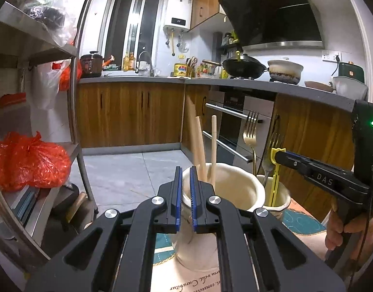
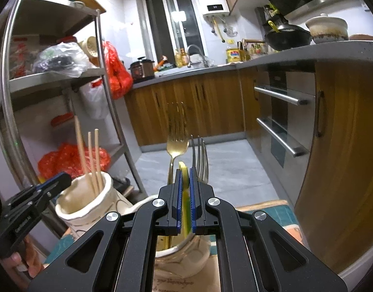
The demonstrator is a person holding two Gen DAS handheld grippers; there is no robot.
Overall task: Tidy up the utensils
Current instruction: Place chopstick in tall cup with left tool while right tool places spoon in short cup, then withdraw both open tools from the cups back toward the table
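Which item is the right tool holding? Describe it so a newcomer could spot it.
Find the smaller cream holder right of the chopstick jar. Two forks stand in it; the right tool grips the yellow plastic utensil beside them, the only bright, non-metal piece.

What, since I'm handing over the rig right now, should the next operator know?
Left gripper: fingers shut at the large jar rim; whether it pinches the rim is unclear.
Right gripper: shut on the yellow utensil, whose lower end is inside the small jar.
Done: chopsticks in the large jar; gold fork and silver fork in the small jar.
Left: probably release the yellow utensil.
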